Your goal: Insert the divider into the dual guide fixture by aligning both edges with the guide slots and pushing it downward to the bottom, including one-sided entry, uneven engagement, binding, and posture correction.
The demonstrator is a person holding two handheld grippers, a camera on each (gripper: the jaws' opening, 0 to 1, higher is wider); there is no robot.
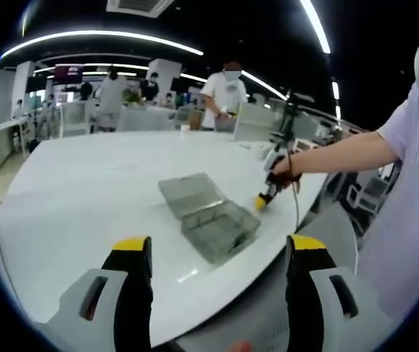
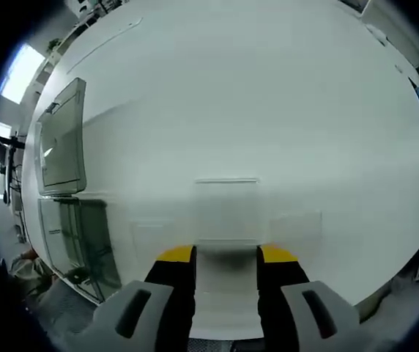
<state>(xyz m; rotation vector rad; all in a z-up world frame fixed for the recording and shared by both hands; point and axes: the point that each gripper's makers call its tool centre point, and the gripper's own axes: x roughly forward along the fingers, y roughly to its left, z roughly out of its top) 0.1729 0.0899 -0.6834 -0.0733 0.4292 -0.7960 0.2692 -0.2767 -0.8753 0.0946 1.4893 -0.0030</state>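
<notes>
- Straight ahead of the right gripper [image 2: 226, 254], its jaws parted and empty, lies the clear flat plastic divider [image 2: 226, 209] on the white worktop [image 2: 268, 110].
- Off to its left sits the clear open-lidded box fixture [image 2: 74, 220]; left gripper [image 1: 217, 246] gapes empty, farther off.

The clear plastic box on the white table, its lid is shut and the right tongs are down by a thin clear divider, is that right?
Not quite. The lid is open: in the left gripper view the clear plastic box lies with its lid folded back flat on the white table. The rest holds: in the right gripper view the right tongs are down by a thin clear divider.
</notes>
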